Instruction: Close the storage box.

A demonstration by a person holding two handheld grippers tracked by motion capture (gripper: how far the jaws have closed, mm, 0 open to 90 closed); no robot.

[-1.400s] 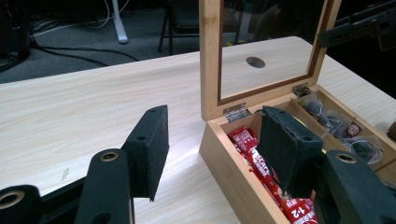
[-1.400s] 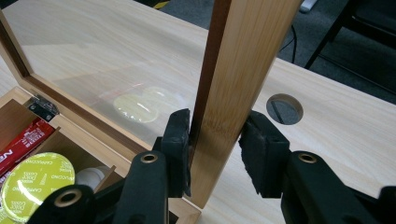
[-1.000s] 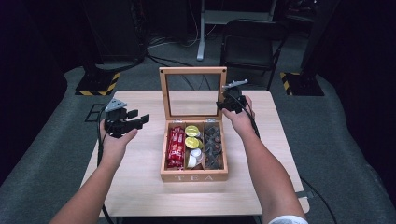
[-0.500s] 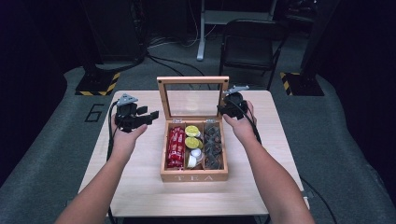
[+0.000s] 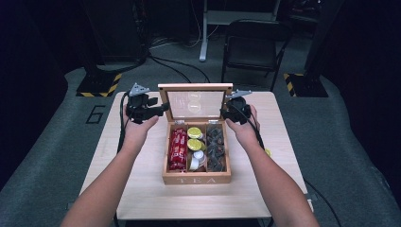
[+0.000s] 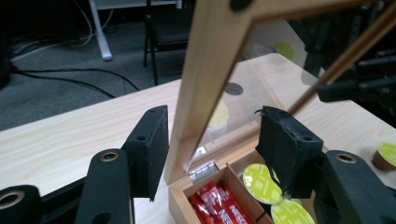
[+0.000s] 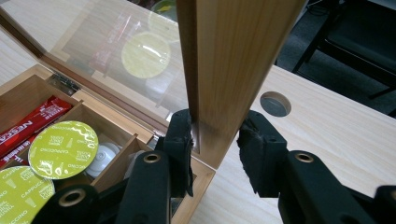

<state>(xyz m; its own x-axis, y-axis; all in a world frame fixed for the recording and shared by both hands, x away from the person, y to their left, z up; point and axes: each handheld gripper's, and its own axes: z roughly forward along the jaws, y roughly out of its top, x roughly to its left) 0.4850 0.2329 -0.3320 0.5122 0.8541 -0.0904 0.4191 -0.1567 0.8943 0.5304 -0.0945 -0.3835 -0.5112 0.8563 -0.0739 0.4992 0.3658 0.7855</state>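
Pale table [image 5: 142, 198], wooden tea box [image 5: 196, 178] (glass lid [image 5: 195, 104] upright)

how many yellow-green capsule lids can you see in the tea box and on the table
3. Two capsule lids lie in the middle compartment of the tea box, one behind the other. A third capsule sits on the table, right of the box. Others may lie hidden underneath.

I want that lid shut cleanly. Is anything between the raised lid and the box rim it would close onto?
Possibly. The left gripper straddles the lid just above the hinge, one jaw over the tea box interior. The right gripper grips the opposite frame edge near the rim.
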